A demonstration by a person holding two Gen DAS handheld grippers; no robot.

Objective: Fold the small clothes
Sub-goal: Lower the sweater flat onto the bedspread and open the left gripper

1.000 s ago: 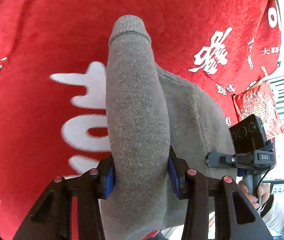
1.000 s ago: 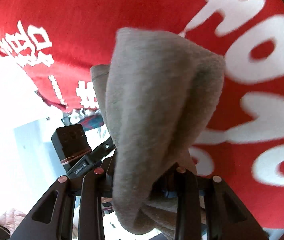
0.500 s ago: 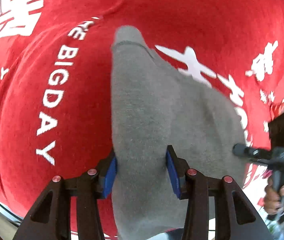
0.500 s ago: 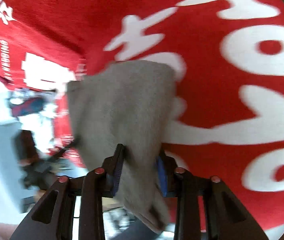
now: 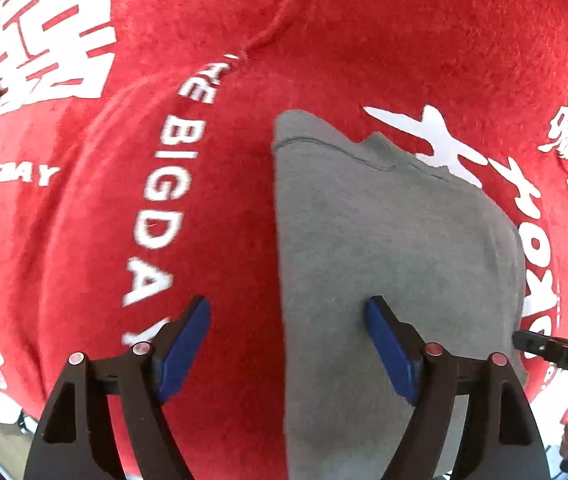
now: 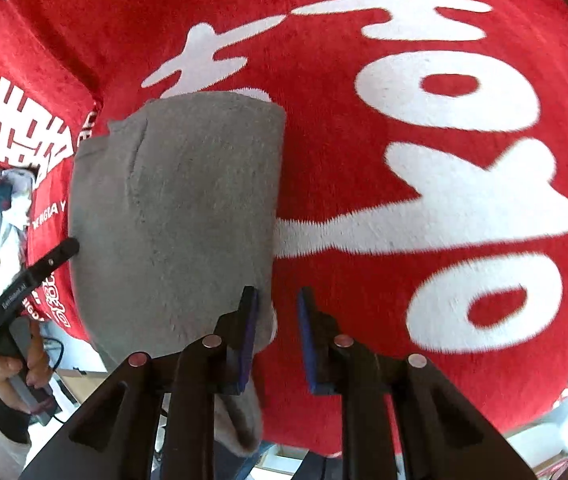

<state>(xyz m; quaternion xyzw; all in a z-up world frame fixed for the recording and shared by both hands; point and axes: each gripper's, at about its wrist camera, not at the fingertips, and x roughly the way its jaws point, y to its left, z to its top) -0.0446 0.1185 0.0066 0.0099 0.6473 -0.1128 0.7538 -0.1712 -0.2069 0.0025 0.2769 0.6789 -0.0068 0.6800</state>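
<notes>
A red cloth printed with white lettering is seen covering the whole surface under both tools. On it a grey garment is laid flat, folded into a compact, roughly rectangular shape, with a stitched hem visible at its far end.

In the left wrist view, the left gripper is held with its blue-padded fingers spread wide apart. The left pad is set over bare red cloth beside the words "BIG DAY", while the right pad is placed over the grey garment, whose left edge runs between the two pads. Nothing is pinched. Whether the pads touch the fabric cannot be told. At the right edge of this view, part of the other tool's black body and the hand gripping it are seen.

In the right wrist view, the grey garment is seen left of centre, its right edge straight and its far corner rounded. The right gripper is held with its jaws parted by a narrow gap, and only red cloth is shown in that gap. The left pad is seen against the near right corner of the garment; the right pad is over the cloth. The garment is not clamped. At the far left, the person's left hand is seen wrapped around a tool handle.
</notes>
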